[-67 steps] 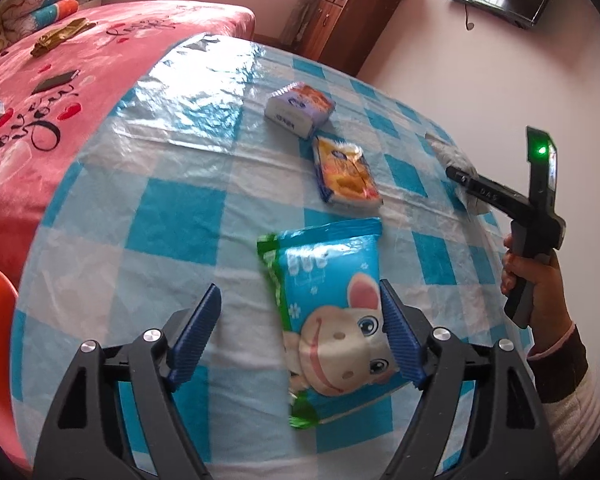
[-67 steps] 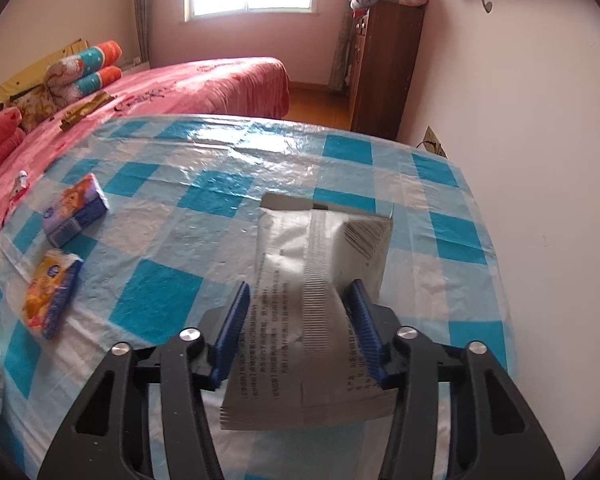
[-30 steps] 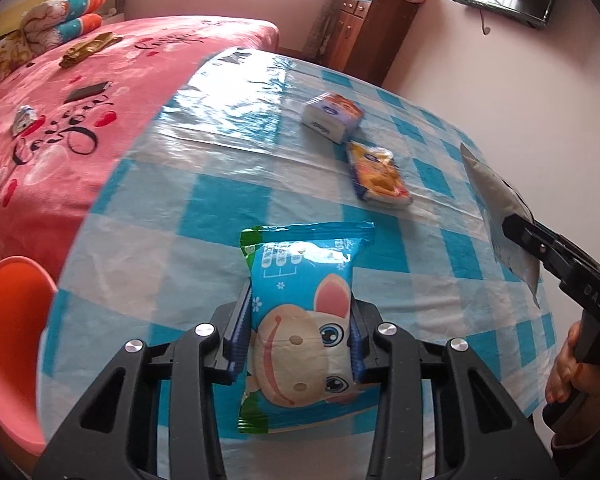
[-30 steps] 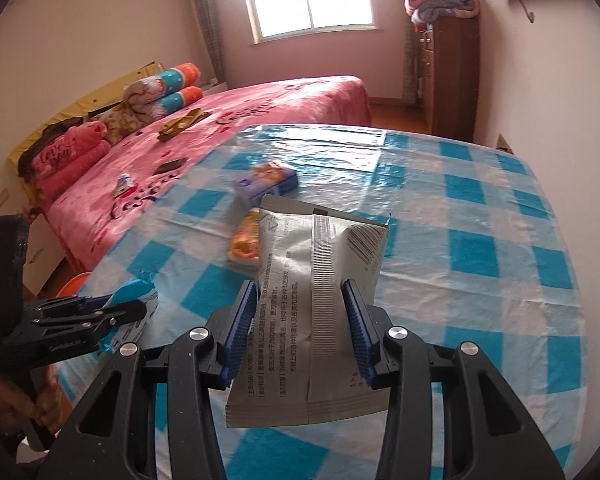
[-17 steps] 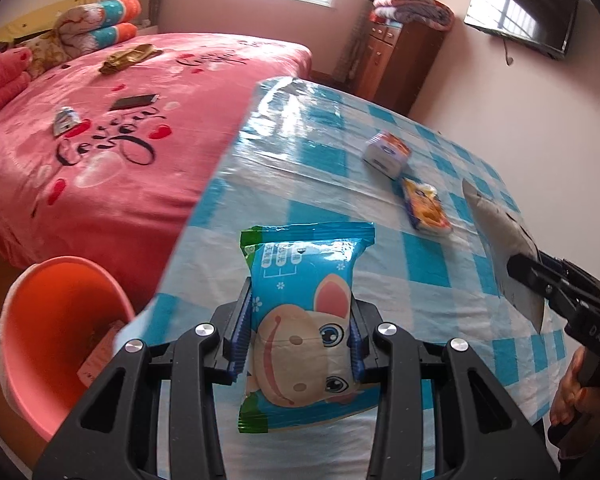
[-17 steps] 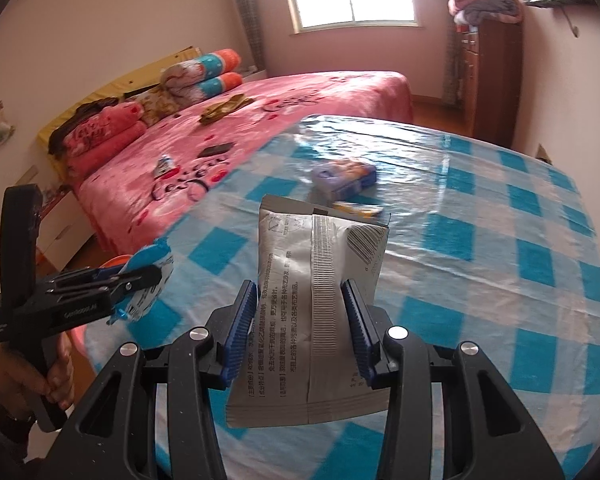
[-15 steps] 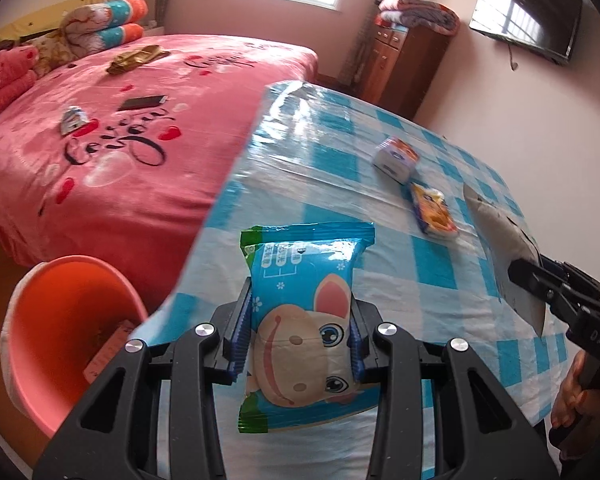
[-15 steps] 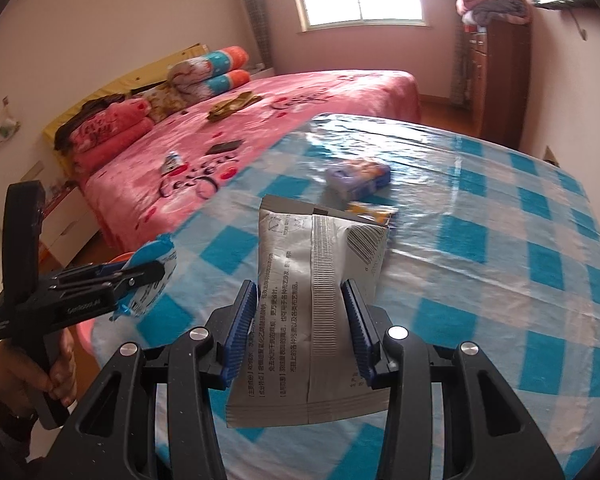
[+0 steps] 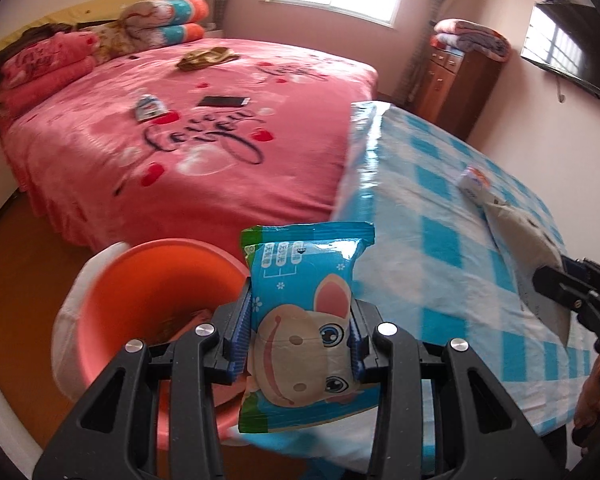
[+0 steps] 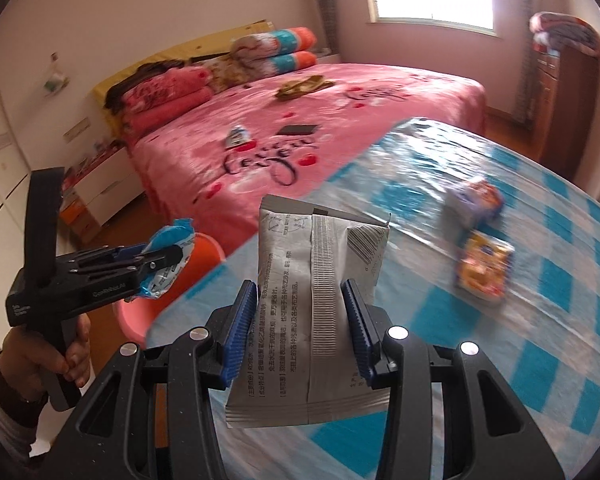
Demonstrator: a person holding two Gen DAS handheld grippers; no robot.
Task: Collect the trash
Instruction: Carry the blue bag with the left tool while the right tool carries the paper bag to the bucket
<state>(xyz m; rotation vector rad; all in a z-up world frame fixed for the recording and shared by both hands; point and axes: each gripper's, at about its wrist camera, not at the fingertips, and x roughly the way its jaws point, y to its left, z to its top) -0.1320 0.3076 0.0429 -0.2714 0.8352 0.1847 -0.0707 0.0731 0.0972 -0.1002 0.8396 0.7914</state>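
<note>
Blue wrapper point(image 9: 304, 320) clamped in left claw point(image 9: 300, 334), above orange bin point(image 9: 156, 280)

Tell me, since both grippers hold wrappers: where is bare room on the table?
Bare cloth lies between the table edge nearest the orange bin and the yellow packet. It is crowded where that packet and the tissue pack lie together.

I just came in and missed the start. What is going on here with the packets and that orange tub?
A person is clearing trash off the checked table. The left hand-held gripper is shut on a blue cartoon snack packet, beside the orange bin on the floor. The right hand-held gripper is shut on a grey packet over the table edge. A yellow packet and a small tissue pack lie on the table.
</note>
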